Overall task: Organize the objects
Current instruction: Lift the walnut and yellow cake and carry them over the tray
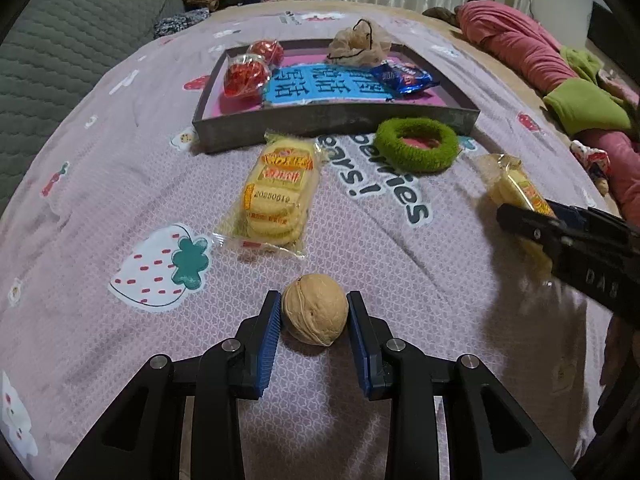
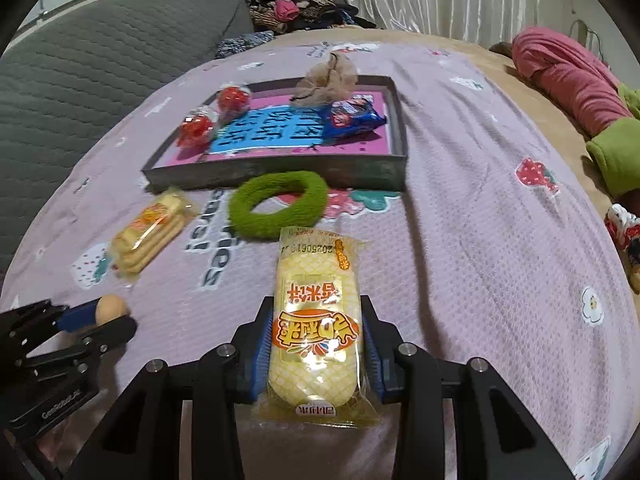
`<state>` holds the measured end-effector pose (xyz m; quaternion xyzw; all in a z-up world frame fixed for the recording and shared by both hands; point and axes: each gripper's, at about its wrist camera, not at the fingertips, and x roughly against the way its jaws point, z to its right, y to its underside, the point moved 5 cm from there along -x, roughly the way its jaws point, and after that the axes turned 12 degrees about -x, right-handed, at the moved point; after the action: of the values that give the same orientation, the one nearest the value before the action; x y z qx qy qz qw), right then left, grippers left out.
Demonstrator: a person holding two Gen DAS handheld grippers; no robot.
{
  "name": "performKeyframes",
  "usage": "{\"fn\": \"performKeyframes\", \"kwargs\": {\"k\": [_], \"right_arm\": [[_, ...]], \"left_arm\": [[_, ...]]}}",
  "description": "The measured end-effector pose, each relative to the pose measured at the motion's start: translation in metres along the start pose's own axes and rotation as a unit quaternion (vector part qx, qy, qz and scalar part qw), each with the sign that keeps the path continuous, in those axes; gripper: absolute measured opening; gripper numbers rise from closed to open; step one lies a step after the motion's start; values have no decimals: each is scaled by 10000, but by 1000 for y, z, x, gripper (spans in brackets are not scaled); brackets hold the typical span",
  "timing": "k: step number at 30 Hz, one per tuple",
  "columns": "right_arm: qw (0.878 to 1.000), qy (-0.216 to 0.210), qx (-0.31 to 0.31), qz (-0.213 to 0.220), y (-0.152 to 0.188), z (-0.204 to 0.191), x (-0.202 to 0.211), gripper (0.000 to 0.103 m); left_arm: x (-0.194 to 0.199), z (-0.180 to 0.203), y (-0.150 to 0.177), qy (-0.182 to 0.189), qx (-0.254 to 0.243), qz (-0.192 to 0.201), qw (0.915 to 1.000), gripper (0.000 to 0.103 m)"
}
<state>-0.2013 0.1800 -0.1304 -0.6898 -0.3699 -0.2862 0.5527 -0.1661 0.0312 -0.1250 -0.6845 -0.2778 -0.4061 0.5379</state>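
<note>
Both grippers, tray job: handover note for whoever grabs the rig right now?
Left gripper: shut on the walnut, which sits on the bedspread.
Right gripper: shut on a yellow rice cracker pack.
Done: the tray holds two red wrapped candies, a blue snack packet and a beige mesh pouch.
Left: walnut and held pack into the tray, then probably the second cracker pack and green ring lying in front of it.

left gripper (image 1: 314,312): clamped on walnut (image 1: 315,309) | bedspread (image 1: 120,184) | cracker packet (image 1: 276,194) beyond
</note>
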Motion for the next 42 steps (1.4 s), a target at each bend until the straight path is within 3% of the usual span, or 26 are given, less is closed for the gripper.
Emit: {"fn": "performKeyframes", "kwargs": {"k": [10, 22, 31, 42], "right_arm": [[9983, -199, 359, 422, 8, -34, 41, 39], [9943, -302, 297, 979, 9, -49, 88, 39], [9891, -476, 412, 1331, -8, -67, 120, 39], [9829, -733, 462, 1622, -37, -74, 142, 39]], "left_arm": [[37, -2, -8, -141, -57, 422, 9990, 33], [90, -21, -16, -294, 117, 998, 9945, 33], [121, -25, -26, -347, 120, 1345, 9902, 33], [130, -25, -46, -395, 21, 1457, 9885, 34]]}}
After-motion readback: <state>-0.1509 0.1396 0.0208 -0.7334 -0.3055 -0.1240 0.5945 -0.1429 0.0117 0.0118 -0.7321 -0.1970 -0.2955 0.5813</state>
